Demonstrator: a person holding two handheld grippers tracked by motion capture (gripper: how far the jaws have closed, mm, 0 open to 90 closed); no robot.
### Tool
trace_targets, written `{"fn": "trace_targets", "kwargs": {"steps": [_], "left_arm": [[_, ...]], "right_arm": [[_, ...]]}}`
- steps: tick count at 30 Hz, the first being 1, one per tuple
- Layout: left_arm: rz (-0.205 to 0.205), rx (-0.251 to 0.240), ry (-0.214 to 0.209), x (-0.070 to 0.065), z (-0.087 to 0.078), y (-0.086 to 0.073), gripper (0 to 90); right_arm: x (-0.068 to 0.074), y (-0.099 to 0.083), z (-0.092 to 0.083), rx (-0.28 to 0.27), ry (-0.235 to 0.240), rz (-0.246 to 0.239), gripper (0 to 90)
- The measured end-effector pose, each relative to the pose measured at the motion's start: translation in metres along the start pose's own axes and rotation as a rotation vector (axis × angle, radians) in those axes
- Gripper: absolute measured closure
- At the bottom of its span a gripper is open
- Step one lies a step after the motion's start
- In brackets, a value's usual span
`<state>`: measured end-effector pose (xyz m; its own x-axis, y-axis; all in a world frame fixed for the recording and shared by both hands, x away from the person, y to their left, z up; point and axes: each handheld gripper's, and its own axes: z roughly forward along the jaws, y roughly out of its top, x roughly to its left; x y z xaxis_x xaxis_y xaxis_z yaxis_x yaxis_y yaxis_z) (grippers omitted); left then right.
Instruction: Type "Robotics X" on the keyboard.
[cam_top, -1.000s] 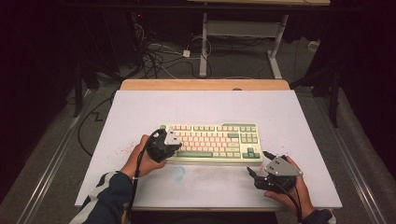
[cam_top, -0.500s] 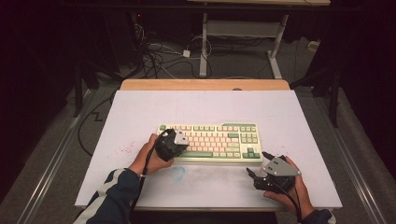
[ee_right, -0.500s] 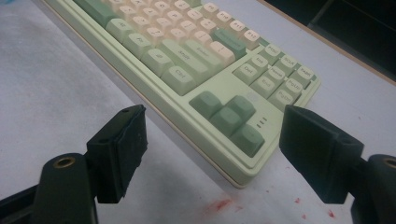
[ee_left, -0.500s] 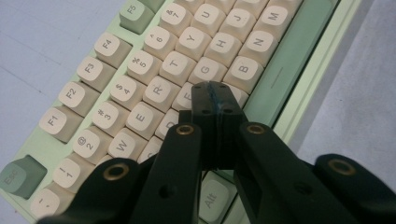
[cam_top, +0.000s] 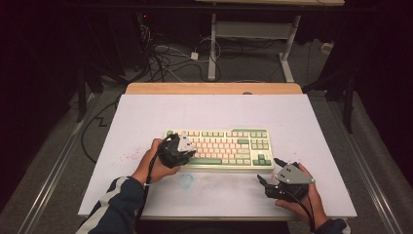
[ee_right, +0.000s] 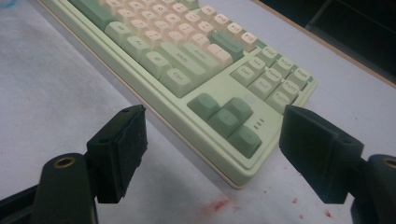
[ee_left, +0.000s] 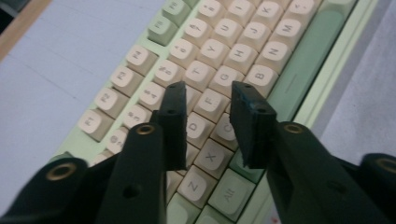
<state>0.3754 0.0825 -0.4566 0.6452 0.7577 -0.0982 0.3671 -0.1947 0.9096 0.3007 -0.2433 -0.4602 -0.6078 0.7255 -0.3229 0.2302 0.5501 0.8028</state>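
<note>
A pale green keyboard (cam_top: 229, 144) with cream and green keys lies in the middle of the white-covered table (cam_top: 146, 117). My left gripper (cam_top: 187, 150) hovers over the keyboard's left part. In the left gripper view its jaws stand a little apart, open (ee_left: 208, 100), just above the letter keys (ee_left: 219, 56) around D, F and C, gripping nothing. My right gripper (cam_top: 269, 170) rests on the table near the keyboard's front right corner. It is wide open (ee_right: 212, 121) and faces the arrow keys (ee_right: 226, 121) from a short way off.
The white sheet carries red specks (ee_right: 219, 204) and a blue smudge (cam_top: 186, 180) in front of the keyboard. A wooden edge (cam_top: 214, 88) runs along the table's far side. Beyond it, cables (cam_top: 165, 53) and a desk frame (cam_top: 253, 29) stand on the floor.
My left gripper has moved right, from the keyboard's left end to above its letter keys. The right gripper has stayed where it was.
</note>
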Motion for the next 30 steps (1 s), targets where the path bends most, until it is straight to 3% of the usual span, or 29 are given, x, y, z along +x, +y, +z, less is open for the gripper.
{"fn": "trace_targets", "kwargs": {"steps": [3, 5, 11, 18, 23, 30], "left_arm": [[0.008, -0.047, -0.005, 0.000, -0.007, 0.000, 49.4], [0.026, -0.082, 0.027, 0.001, -0.010, -0.001, 38.3], [0.040, -0.128, 0.045, 0.005, -0.022, -0.007, 23.9], [0.032, -0.169, 0.049, 0.011, -0.036, -0.011, 20.9], [0.040, -0.174, 0.084, 0.017, -0.045, -0.021, 18.4], [0.012, -0.161, 0.136, 0.031, -0.057, -0.037, 18.2]], "right_arm": [[0.000, 0.000, 0.000, 0.000, 0.000, -0.001, 24.4], [-0.001, 0.000, -0.001, -0.004, -0.001, 0.004, 24.4], [-0.001, 0.000, -0.001, -0.003, -0.005, 0.007, 24.4], [-0.001, 0.000, -0.001, -0.003, -0.004, 0.007, 24.4], [-0.002, 0.001, -0.002, -0.007, -0.007, 0.010, 24.4], [-0.002, 0.000, -0.002, -0.002, -0.007, 0.008, 24.4]]}}
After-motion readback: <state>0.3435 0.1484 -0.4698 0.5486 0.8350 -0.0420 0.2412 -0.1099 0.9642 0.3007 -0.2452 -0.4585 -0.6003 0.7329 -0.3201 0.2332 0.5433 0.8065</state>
